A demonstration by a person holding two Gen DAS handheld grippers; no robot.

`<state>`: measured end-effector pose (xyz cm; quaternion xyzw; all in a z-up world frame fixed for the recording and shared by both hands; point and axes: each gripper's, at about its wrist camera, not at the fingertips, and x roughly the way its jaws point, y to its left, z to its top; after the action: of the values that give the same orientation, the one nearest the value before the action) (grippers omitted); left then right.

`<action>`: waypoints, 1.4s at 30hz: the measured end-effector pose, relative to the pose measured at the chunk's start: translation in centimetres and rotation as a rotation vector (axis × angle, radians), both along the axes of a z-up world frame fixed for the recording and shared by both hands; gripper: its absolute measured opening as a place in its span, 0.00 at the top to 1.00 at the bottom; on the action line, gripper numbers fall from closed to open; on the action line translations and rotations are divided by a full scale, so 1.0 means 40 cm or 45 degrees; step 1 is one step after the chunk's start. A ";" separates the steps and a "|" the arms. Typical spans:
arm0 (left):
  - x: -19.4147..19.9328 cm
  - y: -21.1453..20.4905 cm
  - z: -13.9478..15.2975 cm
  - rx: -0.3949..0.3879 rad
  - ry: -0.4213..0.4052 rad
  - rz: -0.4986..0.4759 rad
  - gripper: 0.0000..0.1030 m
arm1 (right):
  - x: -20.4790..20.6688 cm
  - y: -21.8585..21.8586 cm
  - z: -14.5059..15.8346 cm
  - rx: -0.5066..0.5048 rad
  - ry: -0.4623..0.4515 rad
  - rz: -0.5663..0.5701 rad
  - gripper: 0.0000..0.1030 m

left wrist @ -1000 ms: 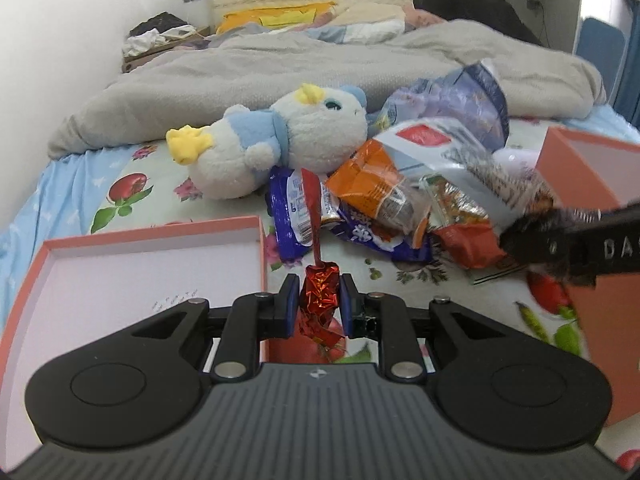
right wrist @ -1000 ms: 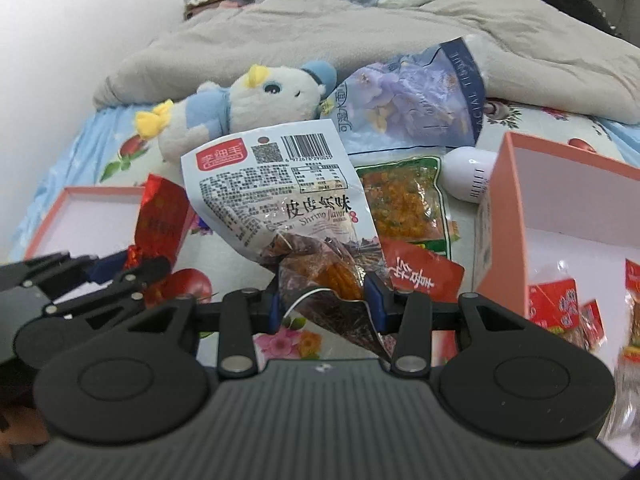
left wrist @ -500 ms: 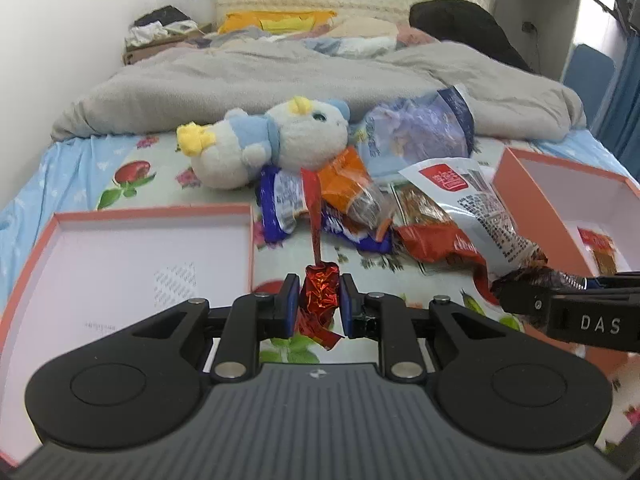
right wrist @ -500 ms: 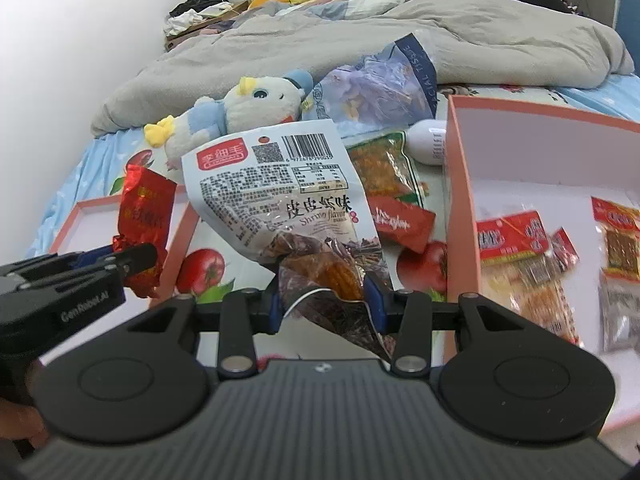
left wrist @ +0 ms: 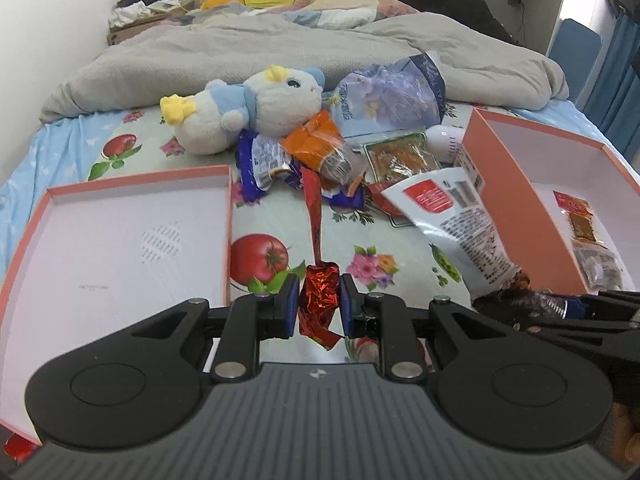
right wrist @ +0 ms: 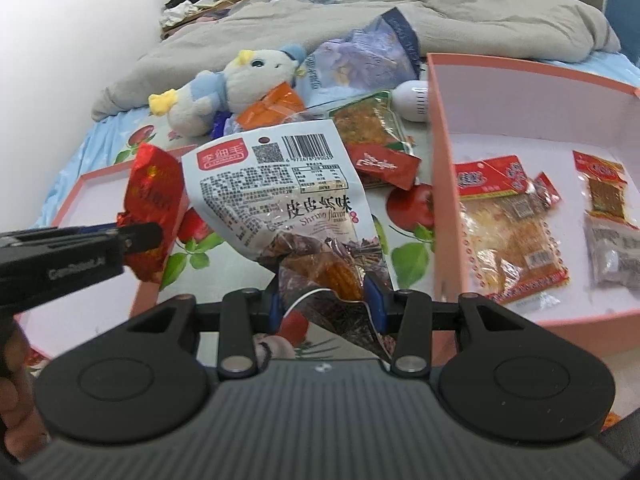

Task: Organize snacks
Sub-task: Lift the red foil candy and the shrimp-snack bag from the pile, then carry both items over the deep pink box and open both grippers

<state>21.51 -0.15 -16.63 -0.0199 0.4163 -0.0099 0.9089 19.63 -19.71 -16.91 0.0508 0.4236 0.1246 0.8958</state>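
My left gripper is shut on a crinkled red foil snack packet, held edge-on above the flowered sheet between two boxes; from the right wrist view the same packet shows flat beside the left gripper. My right gripper is shut on the lower end of a white shrimp-flavour snack bag, which stands up over the sheet near the pink box's left wall. That bag also appears at the right of the left wrist view. A pile of snacks lies further back.
A shallow pink lid or tray lies at the left. A deeper pink box at the right holds several snack packets. A plush toy, a purple bag and a grey duvet lie behind.
Both grippers have drawn back from the snack pile with their packets. The right one has swung toward the pink box, whose inside now shows more fully. Grips unchanged.
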 end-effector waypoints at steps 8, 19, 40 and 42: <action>0.025 -0.015 0.054 -0.073 0.019 -0.039 0.76 | -0.008 -0.045 0.056 0.020 -0.055 -0.023 0.58; 0.083 -0.079 0.203 -0.146 -0.105 -0.089 0.76 | 0.013 -0.095 0.172 0.064 -0.204 -0.037 0.68; 0.155 -0.288 0.423 -0.206 -0.318 -0.225 0.76 | 0.058 -0.263 0.401 -0.007 -0.548 -0.118 0.68; 0.161 -0.322 0.428 -0.212 -0.317 -0.255 0.76 | 0.059 -0.287 0.399 -0.037 -0.559 -0.136 0.68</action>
<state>27.95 -13.01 0.50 -0.0520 0.2982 -0.1373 0.9432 21.98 -31.20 -0.96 0.0321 0.2171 0.0789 0.9724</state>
